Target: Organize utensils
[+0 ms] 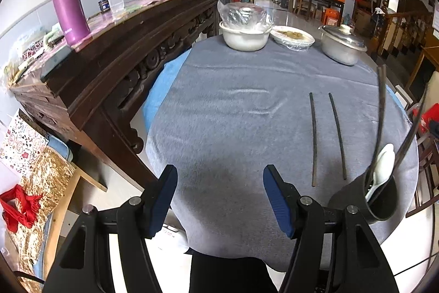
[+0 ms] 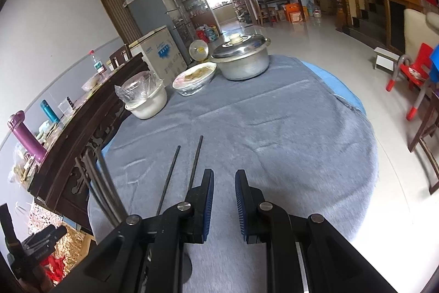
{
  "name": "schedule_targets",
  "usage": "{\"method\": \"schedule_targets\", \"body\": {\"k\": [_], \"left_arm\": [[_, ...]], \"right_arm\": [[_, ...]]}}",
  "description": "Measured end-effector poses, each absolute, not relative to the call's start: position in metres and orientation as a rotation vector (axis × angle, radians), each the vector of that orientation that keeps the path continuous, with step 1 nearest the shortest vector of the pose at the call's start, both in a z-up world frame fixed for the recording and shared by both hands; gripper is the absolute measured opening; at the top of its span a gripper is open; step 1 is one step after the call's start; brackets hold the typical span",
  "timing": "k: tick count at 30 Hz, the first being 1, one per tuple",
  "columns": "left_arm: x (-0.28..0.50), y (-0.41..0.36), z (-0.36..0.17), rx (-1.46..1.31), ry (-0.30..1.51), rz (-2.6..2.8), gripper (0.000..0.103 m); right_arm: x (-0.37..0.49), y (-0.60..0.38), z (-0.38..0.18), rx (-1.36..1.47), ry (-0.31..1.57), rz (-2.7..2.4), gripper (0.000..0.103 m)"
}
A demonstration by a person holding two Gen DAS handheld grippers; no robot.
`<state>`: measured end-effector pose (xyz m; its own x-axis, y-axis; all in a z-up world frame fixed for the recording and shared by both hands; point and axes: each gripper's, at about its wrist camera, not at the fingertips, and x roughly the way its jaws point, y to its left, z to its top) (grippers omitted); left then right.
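Two dark chopsticks [image 1: 326,137] lie side by side on the grey tablecloth [image 1: 233,114]; they also show in the right wrist view [image 2: 182,169]. A black holder cup [image 1: 380,197] at the right holds a white spoon [image 1: 382,164] and long dark utensils [image 1: 381,106]; those utensils stick up at the left of the right wrist view [image 2: 101,183]. My left gripper [image 1: 219,199] is open and empty, left of the chopsticks. My right gripper [image 2: 223,199] is partly open and empty, just right of the chopsticks' near ends.
At the table's far side stand a white bowl with plastic bag [image 1: 244,29], a wrapped plate of food [image 1: 292,36] and a lidded metal pot [image 1: 343,44]. A dark carved sideboard [image 1: 109,51] with a purple flask [image 1: 68,4] runs along the left.
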<state>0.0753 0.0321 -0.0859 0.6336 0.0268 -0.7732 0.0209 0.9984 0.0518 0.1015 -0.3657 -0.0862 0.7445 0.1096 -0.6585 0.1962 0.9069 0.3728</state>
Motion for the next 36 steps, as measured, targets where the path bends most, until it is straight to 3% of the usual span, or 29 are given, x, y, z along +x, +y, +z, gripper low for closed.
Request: {"method": "schedule_targets", "body": {"k": [14, 36], "left_arm": [[0.139, 0.027, -0.108, 0.097, 0.928, -0.014, 0.066], [0.203, -0.017, -0.134, 0.172, 0.972, -0.073, 0.066]], "right_arm": [[0.205, -0.36, -0.145, 0.524, 0.932, 0.018, 0.018], [0.301, -0.316, -0.189, 0.392, 1.079, 0.151, 0.018]]}}
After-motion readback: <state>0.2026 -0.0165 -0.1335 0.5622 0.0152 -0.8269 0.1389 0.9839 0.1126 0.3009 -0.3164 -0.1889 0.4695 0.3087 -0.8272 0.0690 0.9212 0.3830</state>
